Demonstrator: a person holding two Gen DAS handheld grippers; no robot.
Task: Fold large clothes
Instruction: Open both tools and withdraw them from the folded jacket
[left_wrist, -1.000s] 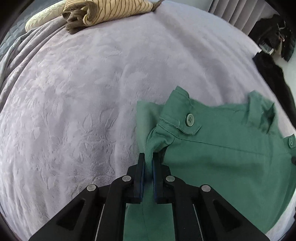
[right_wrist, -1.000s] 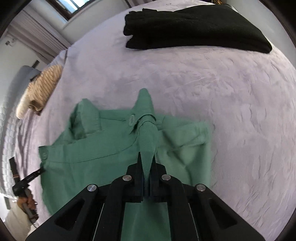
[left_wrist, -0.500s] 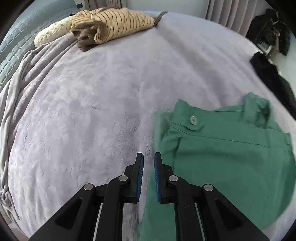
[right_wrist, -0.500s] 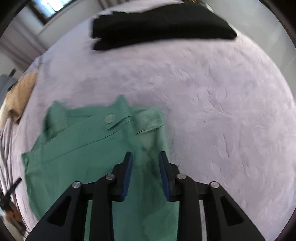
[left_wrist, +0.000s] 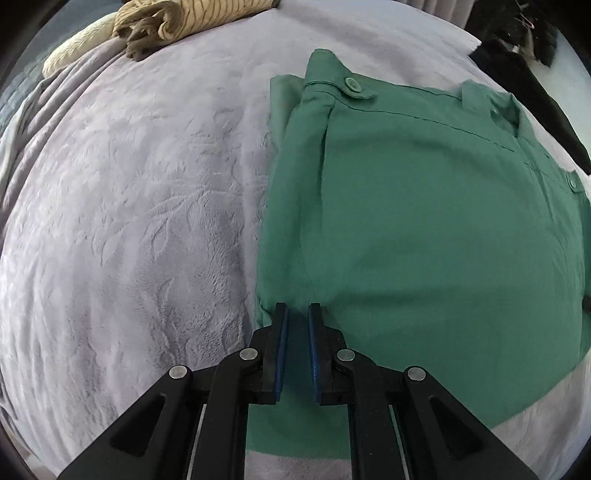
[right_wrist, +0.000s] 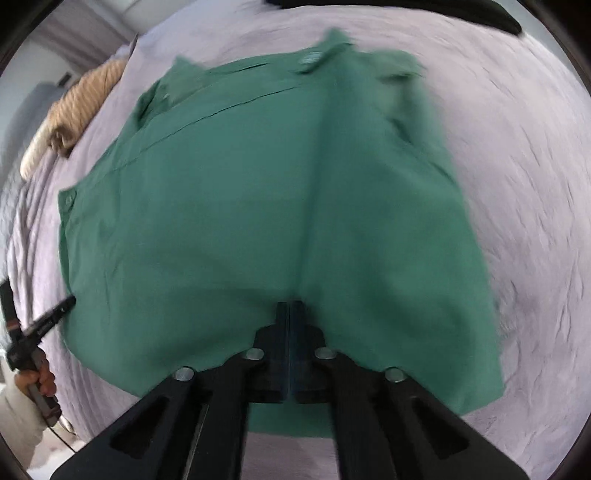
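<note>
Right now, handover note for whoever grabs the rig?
Left tongs: open, low over the near left edge of the green shirt, holding nothing.
Right tongs: jaws look together at the shirt's near middle; that view is blurred, so a grip on cloth is unconfirmed.
Shirt lies mostly flat on the grey bedspread, left side folded in, collar at the far end.
Left: the remaining folds.

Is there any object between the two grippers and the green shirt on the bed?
Nothing visible stands between them. The left gripper, jaws slightly apart, sits at the near edge of the green shirt. The right gripper, jaws together, sits at the shirt's near fabric. The striped garment lies far off on the bedspread.
</note>
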